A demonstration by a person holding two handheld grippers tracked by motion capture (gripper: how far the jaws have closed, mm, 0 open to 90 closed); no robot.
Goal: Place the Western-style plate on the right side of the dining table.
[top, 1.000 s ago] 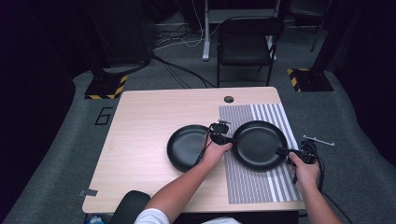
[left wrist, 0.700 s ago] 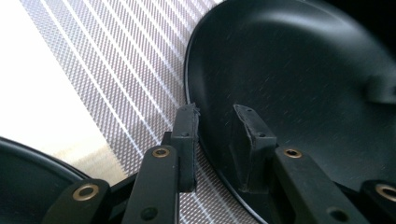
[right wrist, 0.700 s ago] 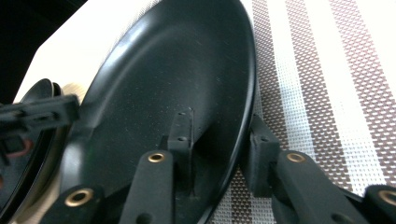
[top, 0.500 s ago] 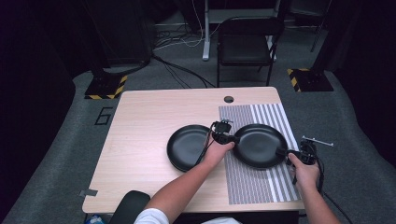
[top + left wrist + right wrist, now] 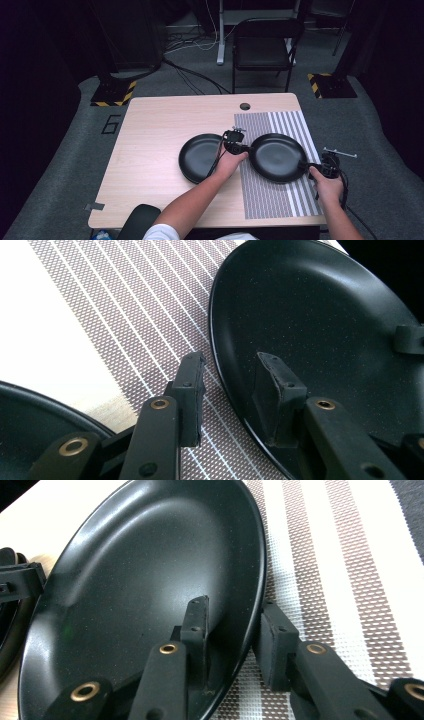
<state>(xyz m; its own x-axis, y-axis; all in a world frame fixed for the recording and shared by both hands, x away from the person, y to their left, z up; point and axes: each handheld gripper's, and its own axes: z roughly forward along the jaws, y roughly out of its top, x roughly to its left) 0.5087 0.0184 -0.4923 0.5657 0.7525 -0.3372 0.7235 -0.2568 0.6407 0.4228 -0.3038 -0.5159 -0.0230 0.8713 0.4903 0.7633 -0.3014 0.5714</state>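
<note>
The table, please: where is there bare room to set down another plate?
The widest free patch is the bare wood of the table left of the left black plate and behind it toward the round hole. The far end of the striped mat is bare too. It is crowded around the right black plate, flanked by both grippers.

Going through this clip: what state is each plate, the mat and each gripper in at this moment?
Right plate: empty, face up, on the mat.
Left plate: empty, face up, on bare table, untouched.
Striped mat: spread flat.
Left gripper: jaws just opening, right plate's rim loose between them.
Right gripper: shut on right plate's rim.
</note>
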